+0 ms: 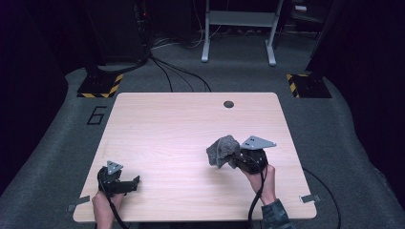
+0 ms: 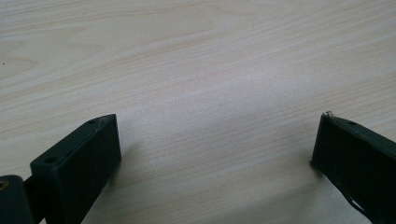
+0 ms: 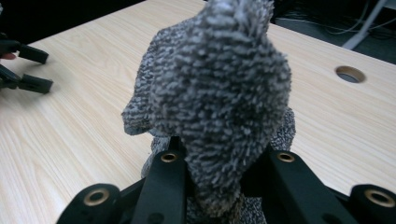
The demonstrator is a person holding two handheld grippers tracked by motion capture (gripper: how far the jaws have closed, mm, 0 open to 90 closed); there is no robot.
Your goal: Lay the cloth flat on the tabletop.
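Clamped on a bunched grey fuzzy microfibre cloth [image 3: 219,98]: right gripper [image 3: 219,172], jaws drawn in tight against the fabric on both sides, wad standing up past the tips. Spread wide with nothing between: left gripper [image 2: 215,154], black jaws hovering close over bare wood.

Beneath both, a pale rectangular wood-grain table [image 1: 181,124], round cable hole [image 1: 229,104] near the far edge. On the right half, toward the near side, the cloth [image 1: 222,150], lifted clear of the surface and hanging off the right gripper [image 1: 236,160], leaning left toward the table's middle. Near the left front corner, the left gripper [image 1: 133,183], pointing right, well apart from the cloth.

No clear long axis to the crumpled wad. Right hand [image 1: 267,183] plainly nearer; judging by this, any handover needs the left brought rightward.
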